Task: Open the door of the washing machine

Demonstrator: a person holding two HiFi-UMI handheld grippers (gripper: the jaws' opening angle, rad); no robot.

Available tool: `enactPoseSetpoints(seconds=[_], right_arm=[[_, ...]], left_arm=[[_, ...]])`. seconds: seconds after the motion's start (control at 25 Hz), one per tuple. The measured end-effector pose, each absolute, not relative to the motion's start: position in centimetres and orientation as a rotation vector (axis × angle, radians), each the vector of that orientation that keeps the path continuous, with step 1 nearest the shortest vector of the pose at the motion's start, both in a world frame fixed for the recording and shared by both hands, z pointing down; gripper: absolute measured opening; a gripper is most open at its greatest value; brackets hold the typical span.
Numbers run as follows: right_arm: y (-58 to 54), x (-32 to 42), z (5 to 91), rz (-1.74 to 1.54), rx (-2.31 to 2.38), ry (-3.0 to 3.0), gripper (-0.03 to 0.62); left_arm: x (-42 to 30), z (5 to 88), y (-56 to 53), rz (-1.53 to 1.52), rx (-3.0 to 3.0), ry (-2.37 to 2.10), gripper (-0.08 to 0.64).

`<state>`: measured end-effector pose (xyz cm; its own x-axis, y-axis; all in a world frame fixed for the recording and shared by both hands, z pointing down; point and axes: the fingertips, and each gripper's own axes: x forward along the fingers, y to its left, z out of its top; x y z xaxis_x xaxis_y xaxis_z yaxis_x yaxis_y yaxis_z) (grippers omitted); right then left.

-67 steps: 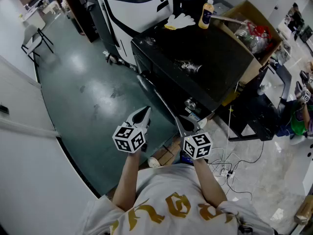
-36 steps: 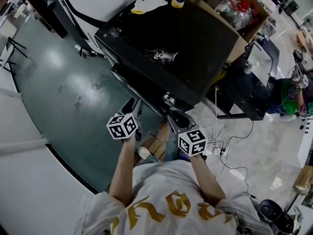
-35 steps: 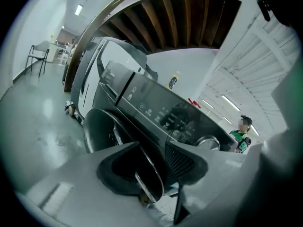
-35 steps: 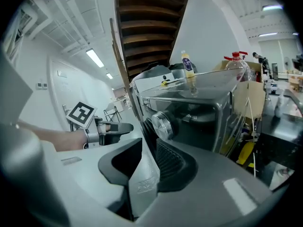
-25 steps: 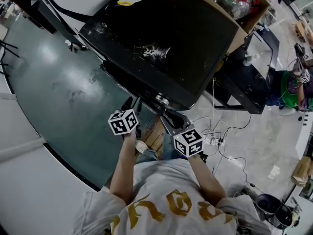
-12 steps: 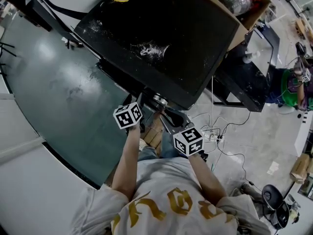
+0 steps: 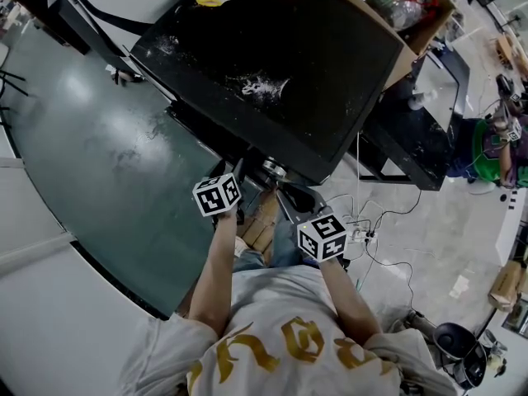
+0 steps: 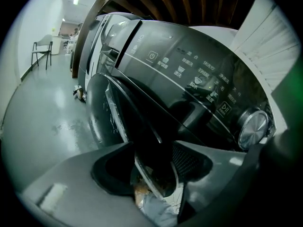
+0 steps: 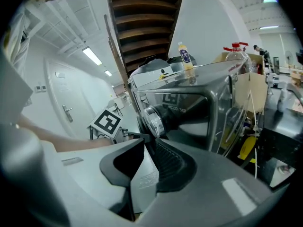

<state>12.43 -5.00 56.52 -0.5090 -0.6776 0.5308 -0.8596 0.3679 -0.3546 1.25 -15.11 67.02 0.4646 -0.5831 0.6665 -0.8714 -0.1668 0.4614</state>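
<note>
The black washing machine (image 7: 280, 64) is seen from above in the head view, with a person in a white printed shirt (image 7: 272, 337) placed close against its front. The left gripper (image 8: 154, 157) is held at the machine's front, below the control panel (image 8: 189, 74), and the edge of the dark round door (image 8: 106, 112) is taken between its jaws. The gap between those jaws is filled by the door's silver-trimmed rim, so the door appears to be gripped. The door itself is set in the machine's front face, under the panel and to the side of the silver dial (image 8: 253, 129). The right gripper (image 9: 148, 145) is held just in front of that dial at the machine's front corner. Its jaws are drawn nearly together, only a narrow slit is left between them, and nothing is clamped there. The marker cube (image 9: 108, 123) of the left gripper is seen beyond it, beside the machine's front. A small yellow bottle (image 9: 186, 56) is stood on the far part of the machine's top. A cardboard box (image 7: 396, 15) filled with clutter is set against the machine's side. Loose cables (image 7: 379, 229) are spread on the pale floor near the machine's front corner.
</note>
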Motion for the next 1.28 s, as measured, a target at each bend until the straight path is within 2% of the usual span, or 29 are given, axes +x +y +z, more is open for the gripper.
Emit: enactPoseSetpoints(seconds=[0.12,0.48,1.28], right_arm=[[-5.0,12.3,56.1,0.862,1.362,-2.339,0.071],[-5.1,11.0,55.9,0.837,1.341,-2.357,0.077],[-4.6,5.2,55.4,0.772,1.225,-2.404,0.08]], left_arm=[[1.2,67.1,-15.0,0.422,1.865,-1.212,0.238],[-1.1,67.3,-13.1,0.457,1.856,-1.204,0.232],[-7.8,67.7,-8.6,0.475,1.805,-1.25,0.178]])
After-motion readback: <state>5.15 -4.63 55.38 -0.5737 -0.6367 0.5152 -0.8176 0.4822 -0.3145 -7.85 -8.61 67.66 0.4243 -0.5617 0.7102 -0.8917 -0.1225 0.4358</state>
